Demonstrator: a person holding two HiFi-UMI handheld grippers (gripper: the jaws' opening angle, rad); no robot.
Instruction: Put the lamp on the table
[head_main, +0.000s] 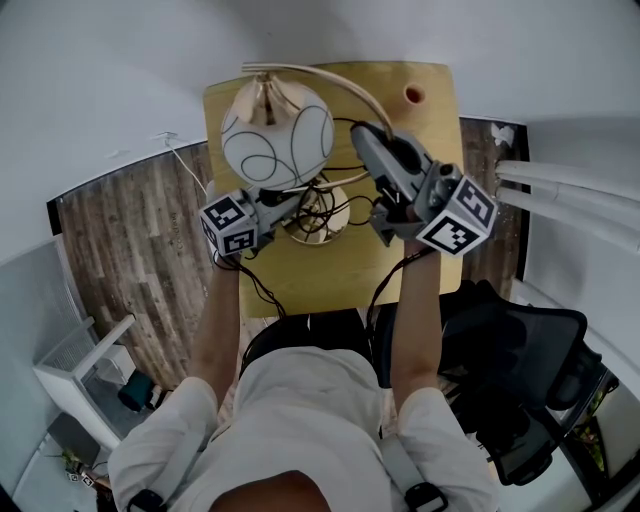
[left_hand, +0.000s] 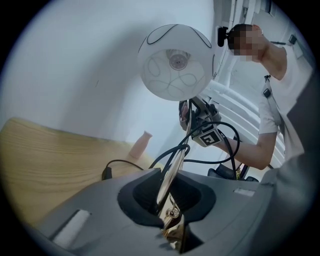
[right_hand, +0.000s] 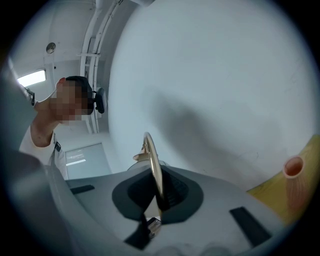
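Below, a small square table of pale, fine-grained wood (head_main: 330, 285), pushed up against a smooth white wall (head_main: 100, 70) and set over a dark, streaky plank floor (head_main: 130, 240); black mesh office chair (head_main: 520, 350) to the right, white round pipes (head_main: 570, 190) beyond it

On the tabletop, a brass lamp (head_main: 318, 215): sits there on its round polished base, carries a matt white glass globe shade (head_main: 277, 140) scrawled with thin black loops, and sweeps a slim curved brass arm (head_main: 340, 80) over towards the wall. Beside the base, loops of glossy black cord (head_main: 255, 285) lying on the wood. Near the far right corner, well apart from the lamp, a small terracotta-pink tubular vessel (head_main: 413, 95)

Left gripper (head_main: 290, 200), grey plastic with a marker cube: brackets the lamp's shiny brass stem (left_hand: 172, 170) with jaws a little apart, dark pads not clamping it. Right gripper (head_main: 362, 135), same grey shell: pinches the curved brass arm with jaws fully closed on it
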